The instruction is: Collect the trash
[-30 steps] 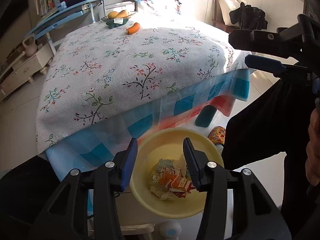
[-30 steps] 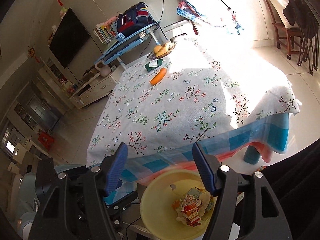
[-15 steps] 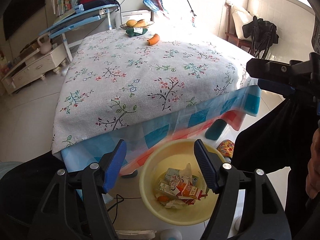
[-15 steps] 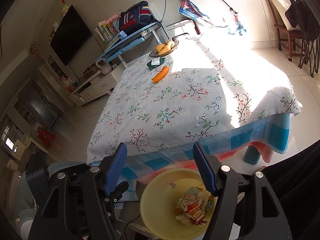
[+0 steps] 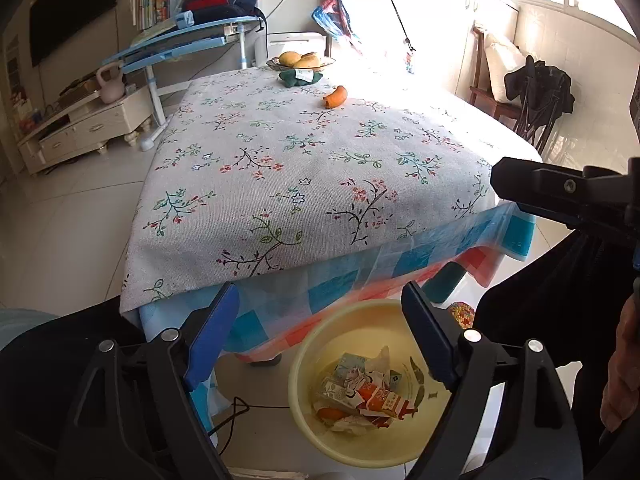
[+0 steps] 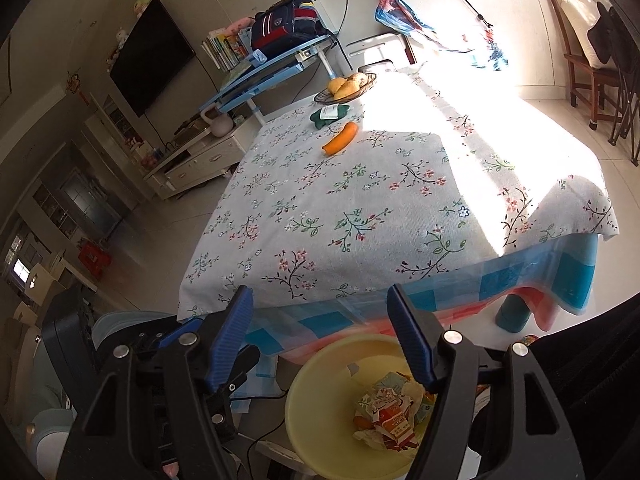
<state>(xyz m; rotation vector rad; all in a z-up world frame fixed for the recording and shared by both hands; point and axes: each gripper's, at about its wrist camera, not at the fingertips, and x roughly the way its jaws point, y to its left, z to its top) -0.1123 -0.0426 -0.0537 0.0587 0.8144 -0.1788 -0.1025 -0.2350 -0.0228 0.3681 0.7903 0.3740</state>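
- Below, between and just beyond the left gripper (image 5: 320, 320) fingers, a yellow basin (image 5: 304, 364) holds the trash (image 5: 360, 396): crumpled cartons and wrappers, possibly with orange peel.
- Its jaws have just been opening; they stand wide with nothing between them.
- Right gripper (image 6: 320, 320) hangs spread and empty too, the basin under its right finger.
- Far beyond the fingers, a carrot (image 6: 340, 138) lies on the floral tablecloth (image 6: 360, 216).

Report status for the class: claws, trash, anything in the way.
Left claw just opened, empty; right claw open, empty. Trash sits in yellow basin below the table edge. Nothing between claws and basin.
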